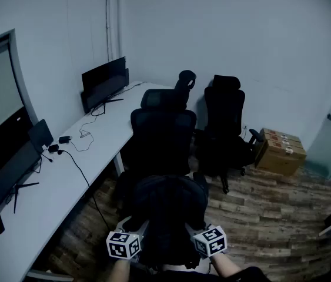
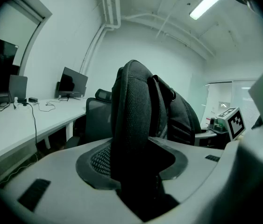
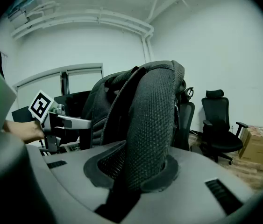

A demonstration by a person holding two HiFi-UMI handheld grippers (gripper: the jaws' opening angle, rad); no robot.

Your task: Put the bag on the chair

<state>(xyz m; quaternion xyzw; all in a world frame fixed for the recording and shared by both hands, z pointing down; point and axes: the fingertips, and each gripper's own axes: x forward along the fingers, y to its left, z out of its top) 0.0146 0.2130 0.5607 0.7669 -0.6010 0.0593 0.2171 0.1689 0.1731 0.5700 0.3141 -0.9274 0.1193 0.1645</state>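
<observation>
Closest up were the two shoulder straps. The left gripper point(image 2: 133, 169) was clamped around one mesh strap point(image 2: 131, 115), jaws fairly wide on the padding. The right gripper point(image 3: 136, 171) was pinched tighter on the other strap point(image 3: 152, 120). So both had hold of the black bag point(image 1: 168, 213).

It hung in the air between them, right in front of the person, over the wood floor point(image 1: 259, 216) and short of the chair point(image 1: 162, 128). Strap side faced the person, bulk faced the chairs. Its long axis looked roughly up-and-down, straps arching over the top, though the head view was too dark to be sure.

That chair sat straight ahead, close to the desk point(image 1: 53, 187) at its front edge, and I couldn't tell which way it faced. A second chair point(image 1: 225, 119) stood just beside it on the right, and a cardboard box point(image 1: 280, 150) sat on the floor further right by the wall. One monitor point(image 1: 103, 87) stood at the desk's far corner and another monitor point(image 1: 6, 169) along its left edge, with cables point(image 1: 80, 140) between them.
</observation>
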